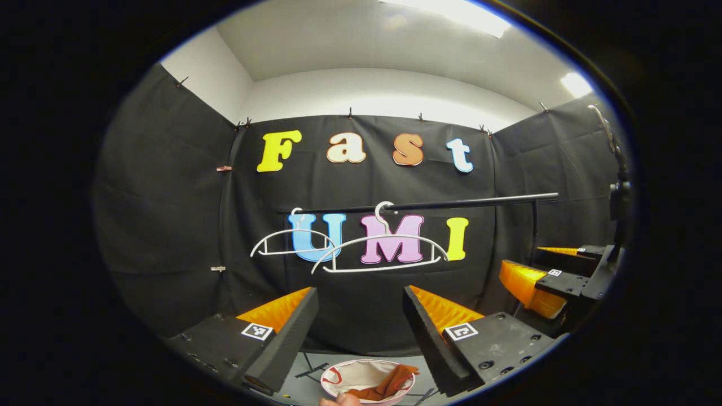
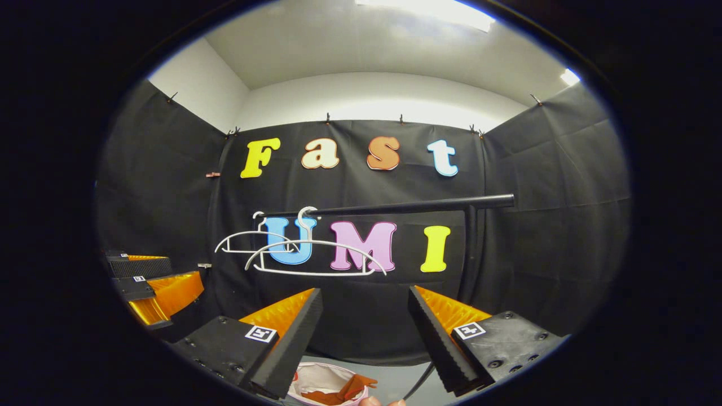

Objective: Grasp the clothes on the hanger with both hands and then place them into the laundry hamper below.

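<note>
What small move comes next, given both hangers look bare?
Probably just pull both grippers back and stop. The two hangers on the rail are bare, the orange garment lies in the hamper, and the left gripper and right gripper are open.

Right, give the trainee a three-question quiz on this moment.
1. True or false: the two hangers on the rail carry clothes.
2. Where does the orange cloth lie? A) on the rail B) in the hamper C) between tool fingers
3. Fill in: the left tool and the right tool are both ____.

Key: 1 false, they hang bare; 2 B; 3 open.
</note>
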{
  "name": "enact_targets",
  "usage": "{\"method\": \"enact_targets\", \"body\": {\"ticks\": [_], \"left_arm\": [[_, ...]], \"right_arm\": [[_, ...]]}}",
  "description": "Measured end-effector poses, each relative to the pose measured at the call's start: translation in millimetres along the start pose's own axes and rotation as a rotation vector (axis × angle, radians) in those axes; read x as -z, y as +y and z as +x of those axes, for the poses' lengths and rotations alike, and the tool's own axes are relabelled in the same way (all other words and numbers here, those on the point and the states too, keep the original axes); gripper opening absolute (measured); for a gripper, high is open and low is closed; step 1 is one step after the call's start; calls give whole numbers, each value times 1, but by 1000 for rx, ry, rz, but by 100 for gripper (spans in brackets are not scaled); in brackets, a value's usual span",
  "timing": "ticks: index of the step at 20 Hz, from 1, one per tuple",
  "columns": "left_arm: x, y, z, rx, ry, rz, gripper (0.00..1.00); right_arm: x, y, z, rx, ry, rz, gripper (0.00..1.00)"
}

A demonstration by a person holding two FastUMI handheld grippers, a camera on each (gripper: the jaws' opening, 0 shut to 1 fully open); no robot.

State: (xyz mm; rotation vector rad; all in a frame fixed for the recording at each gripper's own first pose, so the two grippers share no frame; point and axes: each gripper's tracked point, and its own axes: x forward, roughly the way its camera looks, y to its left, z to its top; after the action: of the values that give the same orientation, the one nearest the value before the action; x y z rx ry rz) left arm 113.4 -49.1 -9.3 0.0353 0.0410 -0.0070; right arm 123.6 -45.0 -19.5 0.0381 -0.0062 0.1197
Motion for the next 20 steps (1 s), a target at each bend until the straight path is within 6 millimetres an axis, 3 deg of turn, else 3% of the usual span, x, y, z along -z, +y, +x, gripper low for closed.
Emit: {"method": "enact_targets", "body": {"ticks": [8, 20], "left_arm": [[-4, 5, 12, 51, -5, -15, 92], [-8, 10, 12, 67, -10, -21, 95]], "right_arm": [[-2, 3, 2, 32, -5, -23, 100], [-9, 9, 3, 50, -22, -48, 99]]}}
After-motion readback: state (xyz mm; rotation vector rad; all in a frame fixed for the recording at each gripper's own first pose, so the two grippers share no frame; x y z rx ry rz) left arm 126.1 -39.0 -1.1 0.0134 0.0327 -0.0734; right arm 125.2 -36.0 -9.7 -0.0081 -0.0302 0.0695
